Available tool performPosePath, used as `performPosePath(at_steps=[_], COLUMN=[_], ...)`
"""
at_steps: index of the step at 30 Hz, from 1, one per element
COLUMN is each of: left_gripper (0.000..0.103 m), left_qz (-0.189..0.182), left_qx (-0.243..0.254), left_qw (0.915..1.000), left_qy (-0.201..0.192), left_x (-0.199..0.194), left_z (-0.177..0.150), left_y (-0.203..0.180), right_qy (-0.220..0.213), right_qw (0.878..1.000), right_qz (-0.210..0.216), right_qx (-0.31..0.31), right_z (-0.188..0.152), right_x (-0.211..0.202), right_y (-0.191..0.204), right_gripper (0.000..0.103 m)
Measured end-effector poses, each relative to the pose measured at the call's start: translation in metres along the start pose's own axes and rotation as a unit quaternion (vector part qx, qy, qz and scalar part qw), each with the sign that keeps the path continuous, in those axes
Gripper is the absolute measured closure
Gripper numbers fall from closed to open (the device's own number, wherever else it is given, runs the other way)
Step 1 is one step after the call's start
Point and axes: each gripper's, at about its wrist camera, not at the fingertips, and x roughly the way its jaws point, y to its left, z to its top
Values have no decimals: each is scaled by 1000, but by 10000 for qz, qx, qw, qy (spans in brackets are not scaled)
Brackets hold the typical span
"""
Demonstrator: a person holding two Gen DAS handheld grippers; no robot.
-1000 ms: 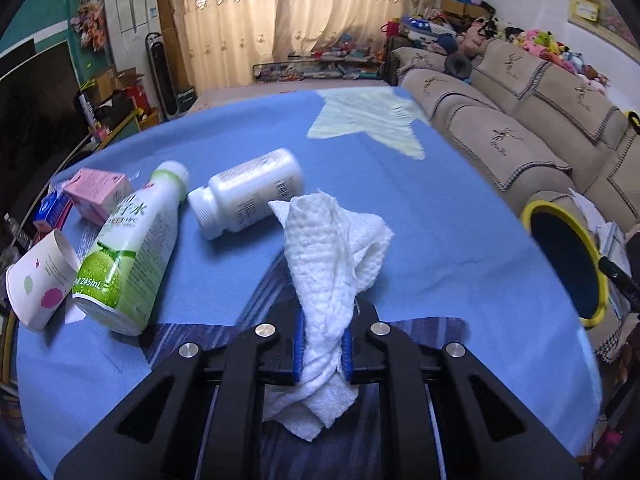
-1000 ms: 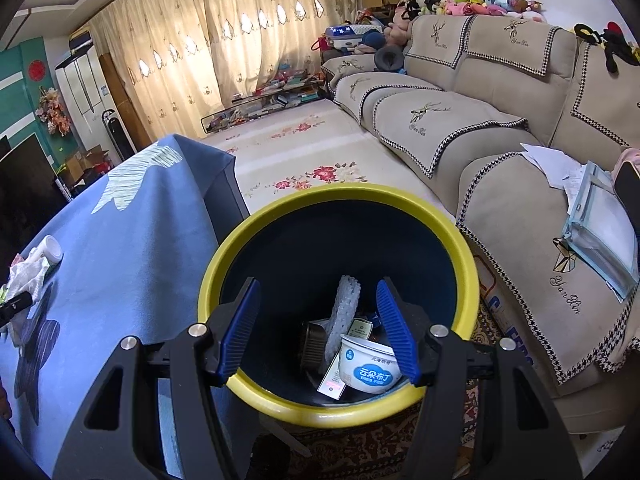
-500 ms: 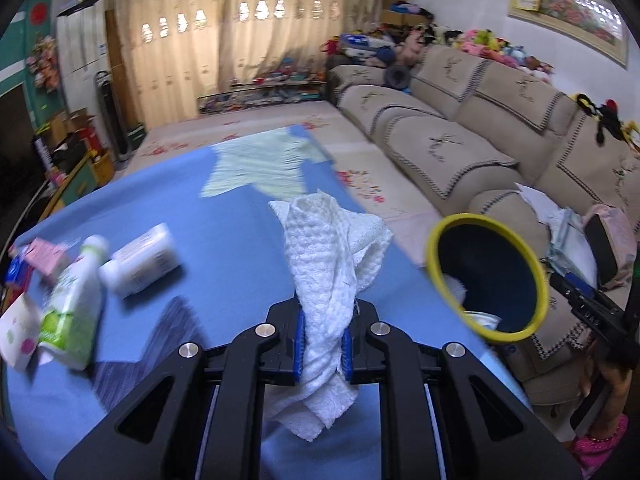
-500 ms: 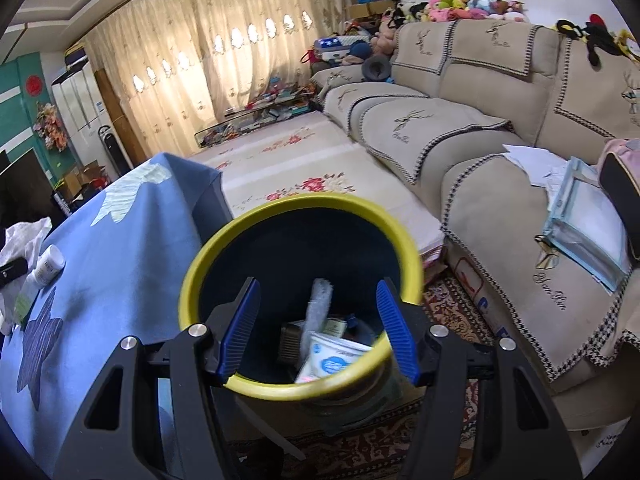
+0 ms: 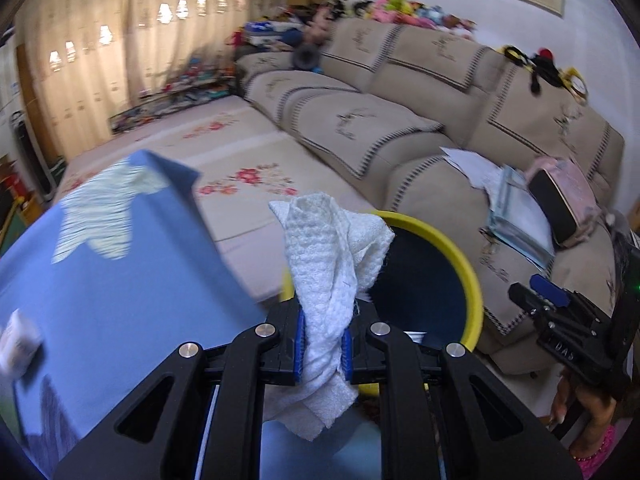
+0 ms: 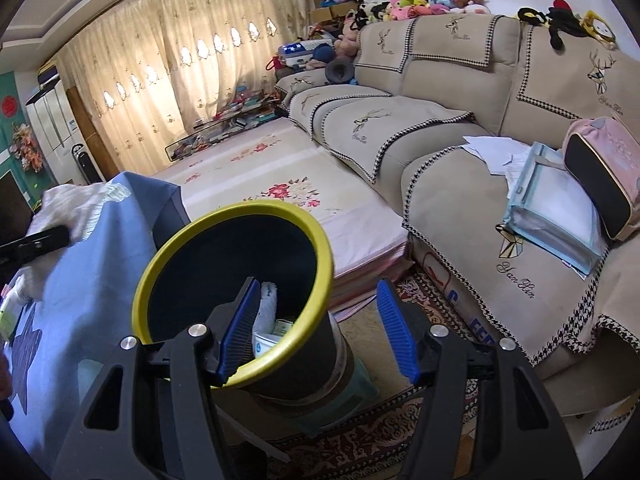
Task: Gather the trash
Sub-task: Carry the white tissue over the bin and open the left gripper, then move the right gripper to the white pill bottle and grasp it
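One white paper towel [image 5: 328, 280] beside yellow-rimmed bin [image 5: 460, 256]

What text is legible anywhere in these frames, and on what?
"Yan Hin": embroidered script on the sofa cover, under the geometric emblem; repeated on the backrest cover.
"DAS": on the right tongs' body, seen in the left wrist view.
Printed containers in the yellow-rimmed bin: too small to read.
Box under the sofa edge: letters cut off, unreadable.
White item on the blue tablecloth: blurred.
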Motion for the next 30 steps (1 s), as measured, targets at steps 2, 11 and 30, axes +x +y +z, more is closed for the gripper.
performPosePath(at_steps=[2, 11, 30], left_gripper=[89, 80, 9], left_qz=[-95, -219, 328], left_qx=[74, 115, -534], left_qw=[9999, 9980, 9946], left_qy=[74, 573, -827], left_x=[16, 91, -71], left_z=[5, 18, -36], left_y=[-11, -39, 67], right_qy=[2, -27, 175], right_qw=[10000, 9998, 9994], right_qz=[-28, -159, -85], right_qx=[28, 118, -301], right_z=[0, 2, 1], right_x=[0, -3, 4], right_y=[-2, -11, 34], right_gripper=[45, 43, 41])
